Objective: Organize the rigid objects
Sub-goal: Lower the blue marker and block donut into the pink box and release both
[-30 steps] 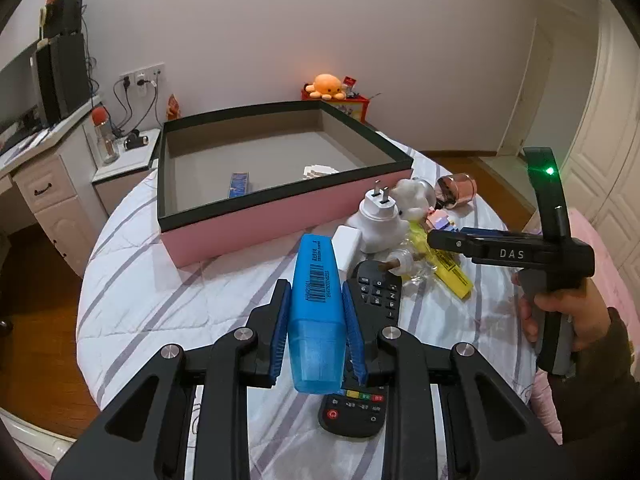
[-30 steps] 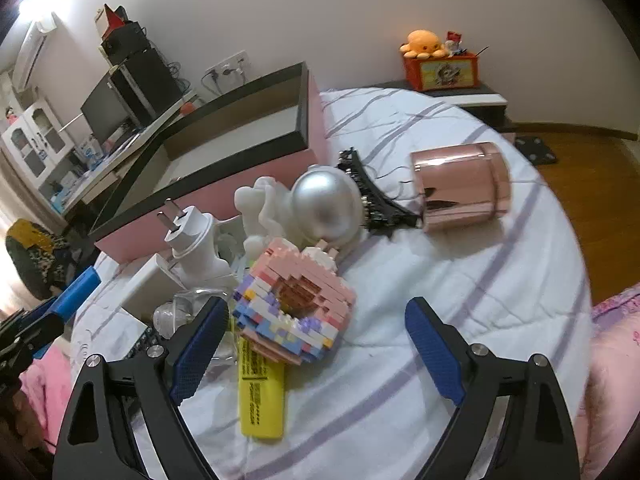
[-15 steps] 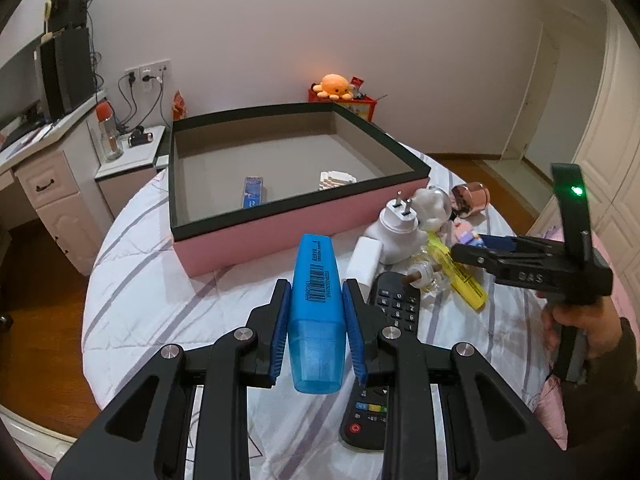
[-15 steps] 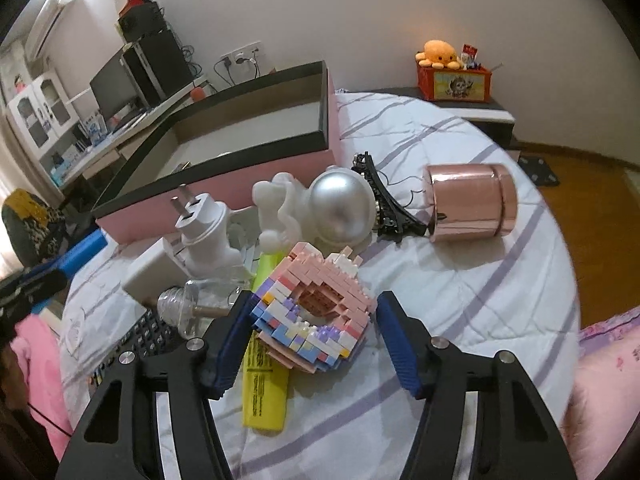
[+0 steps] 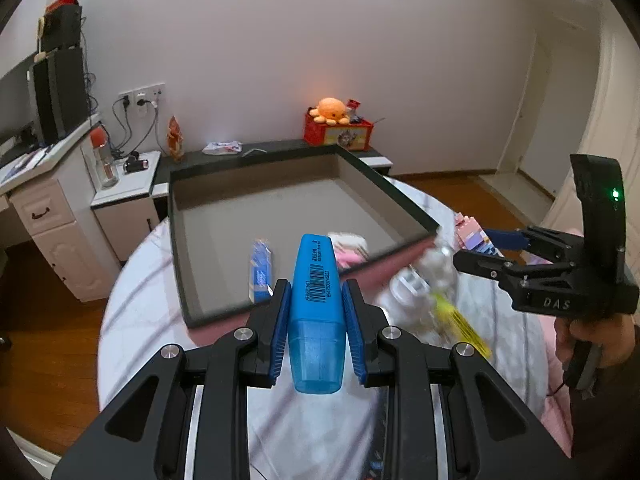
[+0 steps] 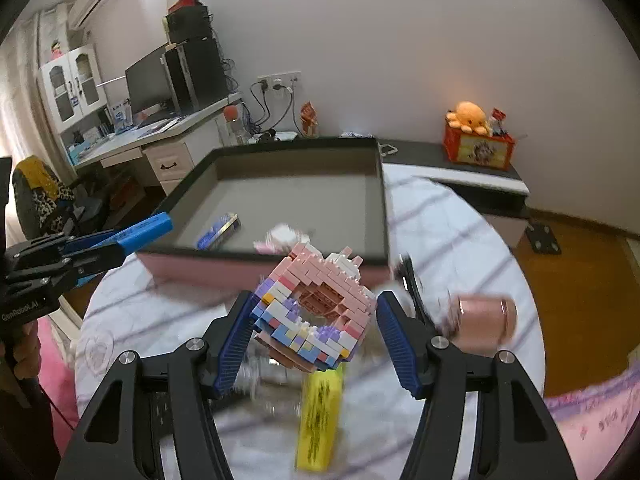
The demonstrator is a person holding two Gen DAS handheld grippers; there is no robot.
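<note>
Clearly both grippers are loaded. The left gripper (image 5: 314, 332) is clamped on a blue highlighter (image 5: 316, 312), its pads pressing the lower barrel near the translucent cap end. The pen sits at the centre of the left view, in front of the near wall of the box (image 5: 304, 300). Its long axis runs along the fingers, the barcoded end pointing up the frame toward the box and the cap end toward the camera.

A highlighter should be light and stiff, with smooth plastic that could slide lengthwise; a flat-sided grip across the barrel, as here, looks sound.

The right gripper (image 6: 316, 332) is closed on a brick model (image 6: 316, 312), pink above with purple, blue and white rows below and a hollow middle. It sits at the centre of the right view, held clear of the blurred table (image 6: 460, 240) and just short of the box's pink front wall (image 6: 224, 272). It is roughly round, so it has no strong long axis; its open face tilts up toward the camera.

I judge it light but fragile: pressed bricks can pop apart under a hard squeeze or a drop. Holding it across its solid outer rows, not the hollow, seems safest.

Inside the box lie a small blue pack (image 6: 218, 232) and a blurred pale item (image 6: 282, 236), at middle left.
</note>
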